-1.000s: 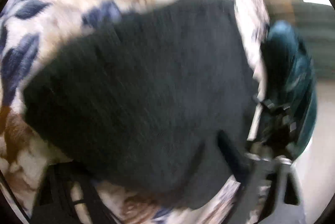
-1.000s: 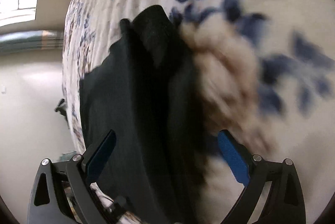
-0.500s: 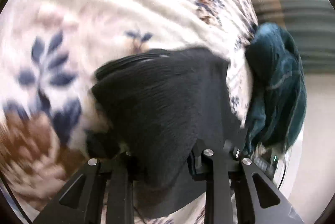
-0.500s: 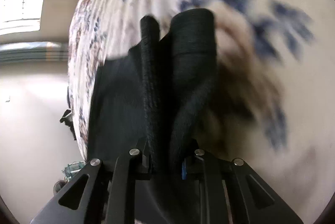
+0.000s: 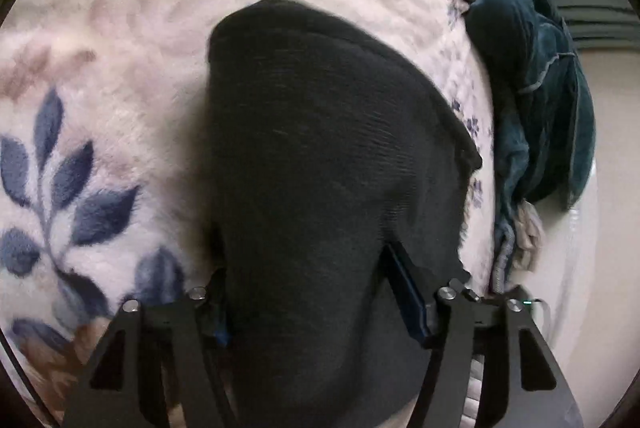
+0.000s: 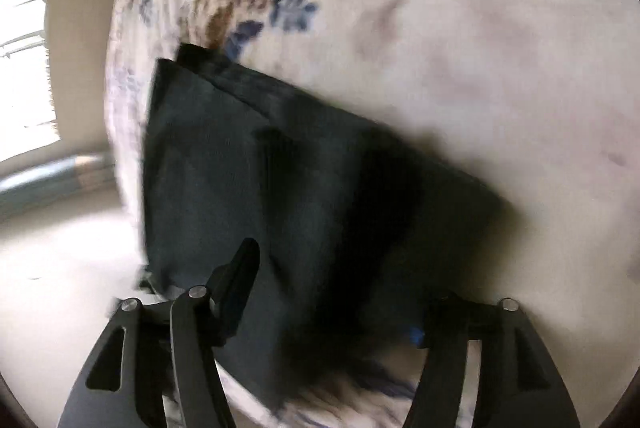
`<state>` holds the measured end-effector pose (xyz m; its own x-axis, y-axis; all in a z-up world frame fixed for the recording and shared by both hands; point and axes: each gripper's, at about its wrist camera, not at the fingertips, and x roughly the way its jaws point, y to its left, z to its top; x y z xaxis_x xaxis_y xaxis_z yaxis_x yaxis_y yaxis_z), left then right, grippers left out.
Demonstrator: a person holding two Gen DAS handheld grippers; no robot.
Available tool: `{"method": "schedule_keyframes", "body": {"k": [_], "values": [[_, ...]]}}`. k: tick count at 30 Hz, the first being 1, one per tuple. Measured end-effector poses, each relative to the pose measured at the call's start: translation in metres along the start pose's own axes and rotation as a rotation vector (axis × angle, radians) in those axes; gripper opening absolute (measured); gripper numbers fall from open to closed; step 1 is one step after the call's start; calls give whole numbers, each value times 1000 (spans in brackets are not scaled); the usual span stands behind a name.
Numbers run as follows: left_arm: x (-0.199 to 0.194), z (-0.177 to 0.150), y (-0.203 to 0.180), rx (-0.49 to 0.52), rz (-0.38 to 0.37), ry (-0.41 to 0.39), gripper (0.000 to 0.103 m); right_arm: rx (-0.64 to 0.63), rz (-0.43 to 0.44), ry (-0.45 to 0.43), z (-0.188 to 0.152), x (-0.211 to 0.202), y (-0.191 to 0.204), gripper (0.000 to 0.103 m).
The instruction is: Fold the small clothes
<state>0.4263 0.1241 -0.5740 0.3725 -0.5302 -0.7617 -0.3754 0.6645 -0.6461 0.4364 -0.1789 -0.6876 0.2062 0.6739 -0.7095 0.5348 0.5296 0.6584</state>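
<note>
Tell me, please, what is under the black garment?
The black garment lies on a floral blanket, visible all around it. Whatever is directly beneath the cloth is covered, so I cannot tell if anything else is there.

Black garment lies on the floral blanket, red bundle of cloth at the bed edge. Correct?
Not quite: the bundle of cloth is dark teal, not red, as the left wrist view shows. The black garment does lie on the floral blanket.

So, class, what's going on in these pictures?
A person with two hand-held grippers is folding a black garment on a floral blanket. Both the left gripper and right gripper are opening, with the cloth between their fingers. A teal garment lies bunched at the blanket's edge.
</note>
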Motion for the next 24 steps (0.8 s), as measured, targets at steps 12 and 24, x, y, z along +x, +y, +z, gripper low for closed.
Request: {"method": "schedule_keyframes", "body": {"k": [12, 24], "values": [[-2, 36, -10, 126, 123, 216, 67, 35, -108, 62, -88, 1, 15, 29], [-92, -92, 44, 53, 623, -8, 73, -359, -326, -66, 16, -41, 94, 66]]}}
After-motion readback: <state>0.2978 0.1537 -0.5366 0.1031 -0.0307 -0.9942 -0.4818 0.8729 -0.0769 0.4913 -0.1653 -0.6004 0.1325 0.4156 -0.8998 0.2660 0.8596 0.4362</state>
